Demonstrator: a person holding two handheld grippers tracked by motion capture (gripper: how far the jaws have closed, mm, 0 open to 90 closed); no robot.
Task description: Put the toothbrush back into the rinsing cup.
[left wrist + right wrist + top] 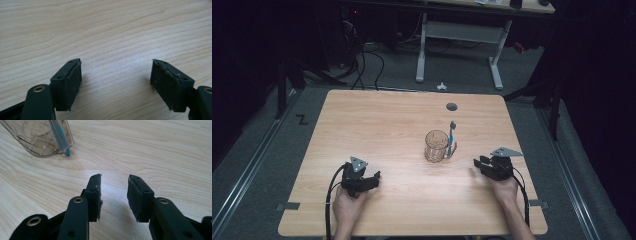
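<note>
Near the middle of the worktop [377, 115] stands the clear glass mug [436, 146], upright, with a blue toothbrush [451, 136] leaning at its right side. Your right claw [479, 163] sits just to the right of the mug, jaws partly apart with nothing between them. Your left claw [373, 181] rests well apart on the left, jaws wide and empty over bare wood.

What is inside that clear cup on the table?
A blue toothbrush stands in the clear cup, leaning against its rim, head sticking out above. Nothing else shows through the clear wall; the cup's floor is too small to tell.
</note>
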